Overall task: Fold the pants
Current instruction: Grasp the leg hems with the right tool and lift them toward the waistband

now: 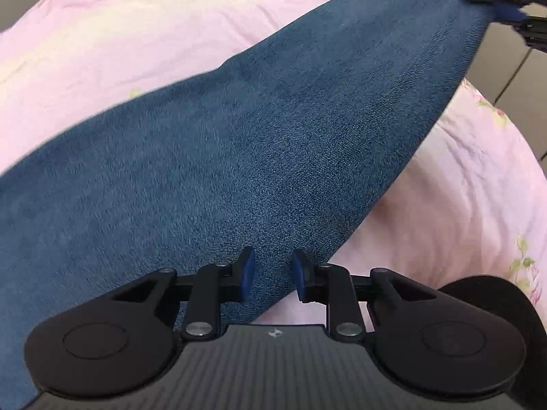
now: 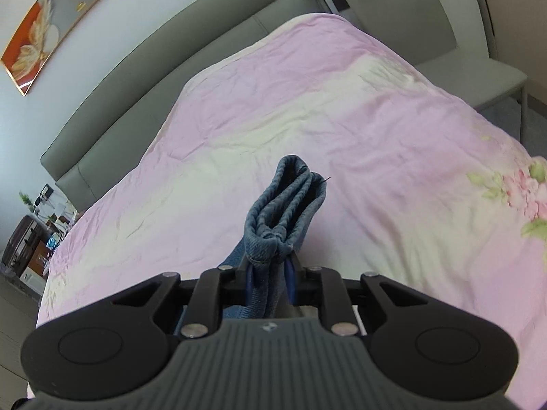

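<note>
The blue denim pants (image 1: 239, 143) stretch as a long band across the pink bedspread (image 1: 102, 44) in the left wrist view. My left gripper (image 1: 272, 275) holds the near edge of the denim between its blue pads. My right gripper (image 2: 270, 273) is shut on the bunched leg hems (image 2: 283, 205), which stick up past its fingers. The right gripper also shows at the top right of the left wrist view (image 1: 492, 3), holding the far end of the band.
The pink floral bedspread (image 2: 307, 109) covers the whole bed. A grey padded headboard (image 2: 154, 61) stands at the far side. A grey chair (image 2: 427, 20) is at the right, a cluttered nightstand (image 2: 37, 225) at the left.
</note>
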`<move>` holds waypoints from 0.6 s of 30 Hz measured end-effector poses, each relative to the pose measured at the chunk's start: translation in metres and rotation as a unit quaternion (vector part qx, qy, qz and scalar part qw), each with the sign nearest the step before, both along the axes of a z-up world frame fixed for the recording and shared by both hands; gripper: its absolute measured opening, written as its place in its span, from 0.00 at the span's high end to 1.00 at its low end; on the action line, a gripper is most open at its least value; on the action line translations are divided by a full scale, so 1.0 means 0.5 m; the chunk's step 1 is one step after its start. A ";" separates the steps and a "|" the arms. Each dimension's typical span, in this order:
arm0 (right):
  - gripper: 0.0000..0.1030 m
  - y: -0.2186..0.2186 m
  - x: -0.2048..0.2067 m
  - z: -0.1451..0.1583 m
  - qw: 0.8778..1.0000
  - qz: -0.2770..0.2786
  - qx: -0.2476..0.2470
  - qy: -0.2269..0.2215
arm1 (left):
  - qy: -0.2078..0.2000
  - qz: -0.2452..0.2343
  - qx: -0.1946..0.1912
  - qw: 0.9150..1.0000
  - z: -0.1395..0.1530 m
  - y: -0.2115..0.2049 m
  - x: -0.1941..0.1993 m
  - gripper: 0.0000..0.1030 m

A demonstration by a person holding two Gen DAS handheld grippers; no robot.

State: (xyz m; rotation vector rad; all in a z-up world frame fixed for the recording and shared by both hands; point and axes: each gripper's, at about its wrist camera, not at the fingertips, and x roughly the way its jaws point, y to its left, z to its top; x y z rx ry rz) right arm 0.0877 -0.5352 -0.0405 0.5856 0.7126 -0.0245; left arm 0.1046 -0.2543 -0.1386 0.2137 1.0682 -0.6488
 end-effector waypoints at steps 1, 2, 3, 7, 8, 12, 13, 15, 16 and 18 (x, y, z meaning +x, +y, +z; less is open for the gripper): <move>0.87 0.016 0.002 0.014 1.000 0.008 0.002 0.001 | 0.005 0.006 -0.006 1.000 -0.008 0.003 0.002 0.74; 0.87 0.034 0.004 0.026 1.000 0.017 -0.001 0.002 | 0.008 0.012 -0.011 1.000 -0.013 0.007 0.003 0.74; 0.87 0.057 0.010 0.041 1.000 0.028 -0.010 0.001 | 0.009 0.013 -0.015 1.000 -0.016 0.012 0.002 0.74; 0.87 0.148 0.029 0.095 0.997 0.065 -0.042 -0.022 | 0.003 0.020 -0.038 0.999 0.012 0.049 -0.016 0.73; 0.88 0.169 0.034 0.108 0.996 0.073 -0.043 -0.026 | 0.007 0.028 -0.058 0.998 0.025 0.071 -0.021 0.73; 0.88 0.276 0.056 0.148 0.991 0.118 -0.047 -0.031 | 0.003 0.045 -0.103 0.994 0.097 0.168 -0.046 0.72; 0.88 0.304 0.062 0.150 0.990 0.129 -0.044 -0.030 | -0.001 0.051 -0.104 0.993 0.115 0.196 -0.048 0.72; 0.88 0.364 0.078 0.149 0.987 0.153 -0.040 -0.027 | -0.009 0.070 -0.106 0.992 0.150 0.263 -0.049 0.72; 0.88 0.395 0.085 0.146 0.985 0.165 -0.040 -0.025 | -0.010 0.080 -0.107 0.991 0.165 0.298 -0.047 0.72; 0.88 0.452 0.098 0.132 0.982 0.186 -0.036 -0.018 | -0.017 0.102 -0.114 0.988 0.191 0.370 -0.044 0.72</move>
